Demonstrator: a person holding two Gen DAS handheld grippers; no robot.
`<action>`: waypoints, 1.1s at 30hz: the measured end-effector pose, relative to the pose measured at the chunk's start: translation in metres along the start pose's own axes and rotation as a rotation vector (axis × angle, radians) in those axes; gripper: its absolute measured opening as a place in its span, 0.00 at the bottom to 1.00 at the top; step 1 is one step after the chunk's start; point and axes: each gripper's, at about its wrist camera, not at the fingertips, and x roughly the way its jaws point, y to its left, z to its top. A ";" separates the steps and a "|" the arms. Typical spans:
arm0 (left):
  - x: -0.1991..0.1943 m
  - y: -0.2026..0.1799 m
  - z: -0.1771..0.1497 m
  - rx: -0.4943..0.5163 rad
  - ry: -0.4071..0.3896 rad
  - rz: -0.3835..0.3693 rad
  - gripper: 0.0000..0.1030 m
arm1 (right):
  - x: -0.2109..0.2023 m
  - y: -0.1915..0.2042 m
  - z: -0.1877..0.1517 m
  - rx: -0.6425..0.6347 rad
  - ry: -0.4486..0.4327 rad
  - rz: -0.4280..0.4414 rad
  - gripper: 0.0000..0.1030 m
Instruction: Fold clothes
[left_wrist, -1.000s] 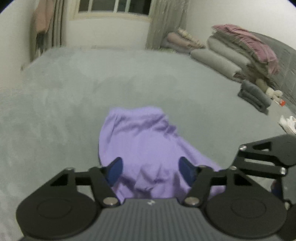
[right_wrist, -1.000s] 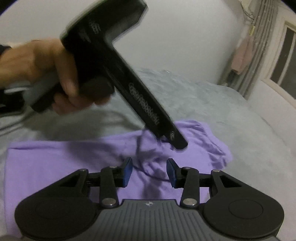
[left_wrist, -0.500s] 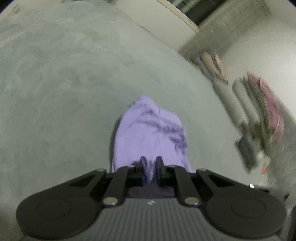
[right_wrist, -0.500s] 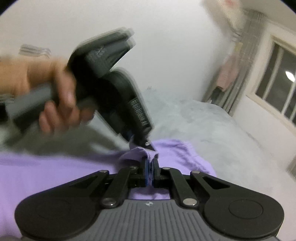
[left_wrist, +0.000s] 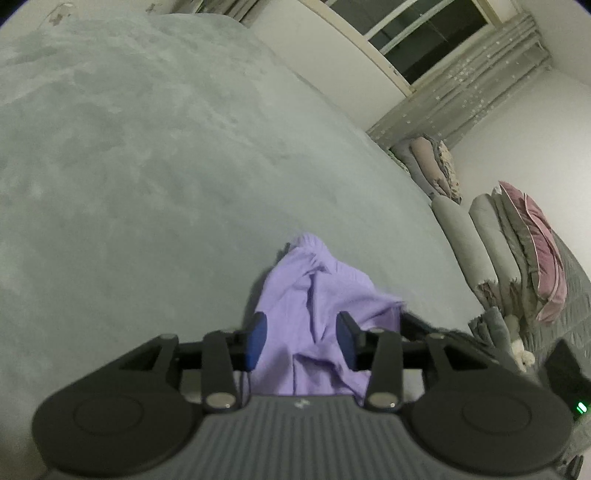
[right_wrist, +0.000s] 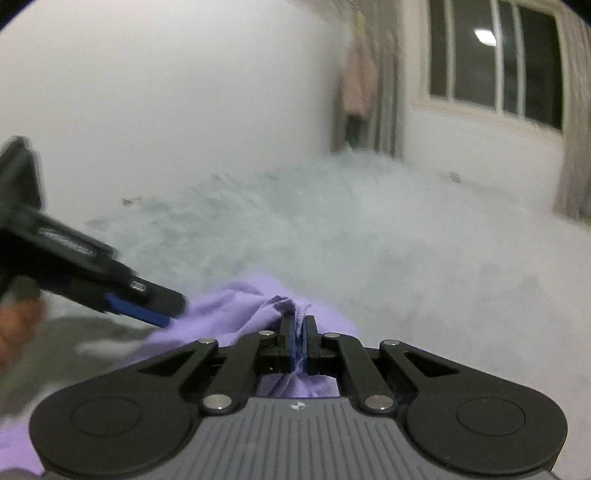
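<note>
One grey bed (left_wrist: 155, 177), curtained window (right_wrist: 495, 55)

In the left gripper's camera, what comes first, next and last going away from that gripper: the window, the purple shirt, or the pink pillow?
1. Purple shirt: lies right between the left gripper's open fingers, on the grey bed.
2. Pink pillow: off to the right, on the stacked bedding by the wall.
3. Window: at the top, on the far wall beyond the bed.

Dim indoor light, fisheye bending, right view motion-blurred
</note>
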 end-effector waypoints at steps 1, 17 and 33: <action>0.001 -0.002 -0.001 0.015 0.003 0.006 0.39 | 0.003 -0.001 -0.004 0.009 0.020 -0.004 0.03; -0.022 -0.037 -0.036 0.294 0.053 0.076 0.52 | 0.012 -0.028 -0.013 0.082 -0.045 -0.064 0.35; -0.095 -0.069 -0.129 0.414 0.072 0.164 0.58 | -0.029 0.045 -0.019 -0.479 -0.043 0.050 0.37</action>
